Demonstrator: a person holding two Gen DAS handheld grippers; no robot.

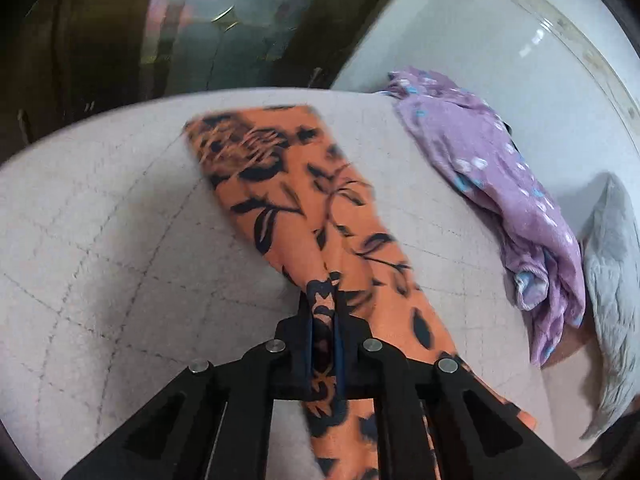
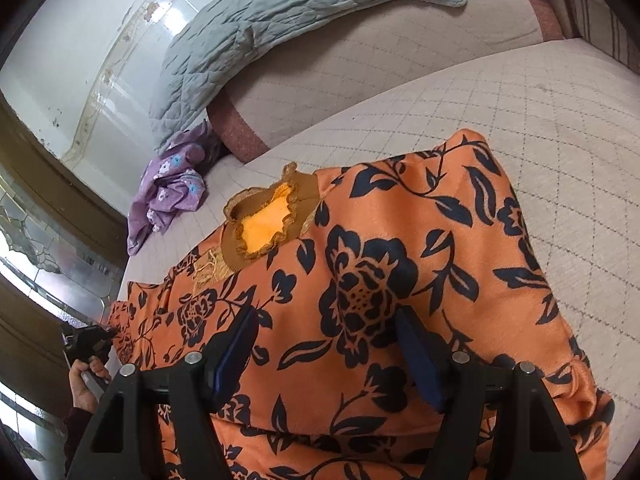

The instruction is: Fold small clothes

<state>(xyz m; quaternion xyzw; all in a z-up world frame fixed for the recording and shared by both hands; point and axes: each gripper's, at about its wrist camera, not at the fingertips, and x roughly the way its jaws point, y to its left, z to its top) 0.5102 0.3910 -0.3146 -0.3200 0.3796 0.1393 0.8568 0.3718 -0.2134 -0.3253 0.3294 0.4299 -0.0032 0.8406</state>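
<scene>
- The orange satin garment printed with black flowers and leaves (image 2: 380,264) lies spread on the pale quilted mattress (image 2: 560,128). In the right wrist view it fills the middle and lower frame, with its brown ruffled neckline (image 2: 268,216) towards the upper left of centre.
- The left gripper (image 1: 324,312) is clamped shut on a bunched fold of that cloth, which is pinched between its blue pads at the lower centre of the left wrist view. From there the fabric runs in a long band up and to the left, so its long axis lies diagonally away from the jaws.
- The right gripper (image 2: 328,344) stands wide apart just above the garment's body with nothing held. A large black flower shows between its fingers. I cannot tell whether the pads touch the cloth.
- In the right wrist view the left gripper shows small at the lower left edge, at the garment's end there, with a person's hand (image 2: 86,384) on its handle.
- My judgement: the left hand has the only grip, so the next fold likely turns on carrying that pinched end across towards the body under the right gripper.
- A crumpled lilac floral garment (image 1: 500,184) lies apart at the mattress edge, beside a grey quilted blanket (image 2: 248,40).
</scene>
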